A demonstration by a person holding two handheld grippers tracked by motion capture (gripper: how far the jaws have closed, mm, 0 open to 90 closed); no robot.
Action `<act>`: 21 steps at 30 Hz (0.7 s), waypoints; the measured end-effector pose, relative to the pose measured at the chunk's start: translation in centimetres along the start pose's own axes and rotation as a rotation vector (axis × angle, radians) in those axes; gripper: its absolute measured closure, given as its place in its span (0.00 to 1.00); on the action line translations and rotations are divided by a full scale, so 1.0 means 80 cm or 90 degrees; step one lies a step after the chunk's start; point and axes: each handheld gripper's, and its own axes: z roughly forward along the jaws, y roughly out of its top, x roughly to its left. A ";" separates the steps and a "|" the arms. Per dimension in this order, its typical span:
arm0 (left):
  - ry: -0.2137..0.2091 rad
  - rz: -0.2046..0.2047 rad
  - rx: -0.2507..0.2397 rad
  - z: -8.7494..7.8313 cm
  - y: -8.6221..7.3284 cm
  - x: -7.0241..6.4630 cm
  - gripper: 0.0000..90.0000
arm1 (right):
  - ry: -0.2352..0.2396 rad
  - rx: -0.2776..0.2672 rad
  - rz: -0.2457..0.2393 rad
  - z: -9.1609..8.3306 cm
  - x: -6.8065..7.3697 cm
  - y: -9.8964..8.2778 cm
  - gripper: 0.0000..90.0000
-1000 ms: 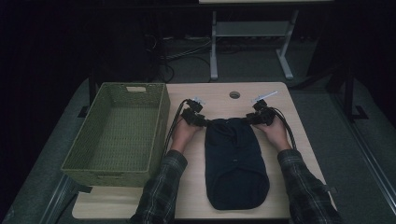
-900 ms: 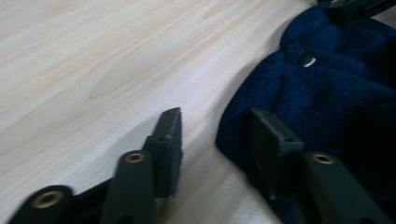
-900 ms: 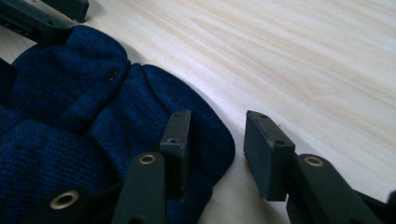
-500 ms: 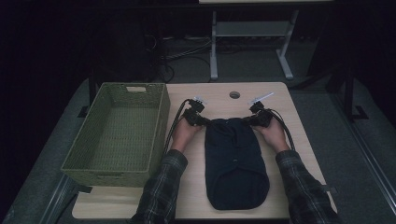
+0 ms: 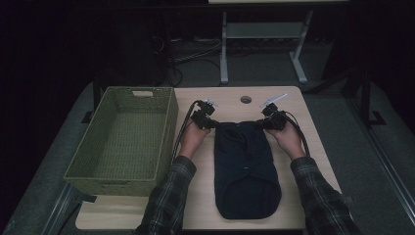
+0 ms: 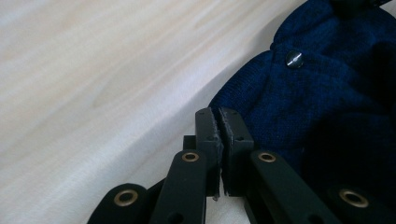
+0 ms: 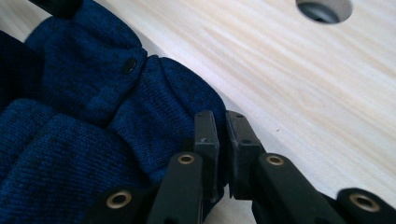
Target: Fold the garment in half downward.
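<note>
A dark blue knit garment (image 5: 247,166) lies folded lengthwise in the middle of the pale wooden table (image 5: 298,100). My left gripper (image 5: 213,124) rests at its far left corner and my right gripper (image 5: 265,124) at its far right corner, each held by a hand. In the left gripper view the jaws of the left gripper (image 6: 219,112) are shut, tips touching the edge of the garment (image 6: 327,102) near a metal button (image 6: 294,59). In the right gripper view the right gripper (image 7: 222,114) is shut too, and the garment (image 7: 93,121) bunches against its left jaw. No cloth shows between either pair.
An empty green woven basket (image 5: 169,132) stands along the table's left side, close to my left hand. A round cable hole (image 5: 245,99) sits in the tabletop beyond the garment. Cables trail back from both grippers. Dark floor and a metal stand lie beyond the table.
Both hands have barely shifted at the garment's far corners. The garment lies as before.
</note>
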 end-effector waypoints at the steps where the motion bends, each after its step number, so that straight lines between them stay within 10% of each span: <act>1: 0.003 0.001 -0.003 -0.002 0.001 -0.001 0.97 | 0.002 -0.006 0.000 -0.003 0.000 0.001 0.93; 21: 0.056 0.065 -0.104 -0.072 0.050 -0.024 0.97 | -0.020 -0.113 -0.022 -0.069 0.002 0.024 0.93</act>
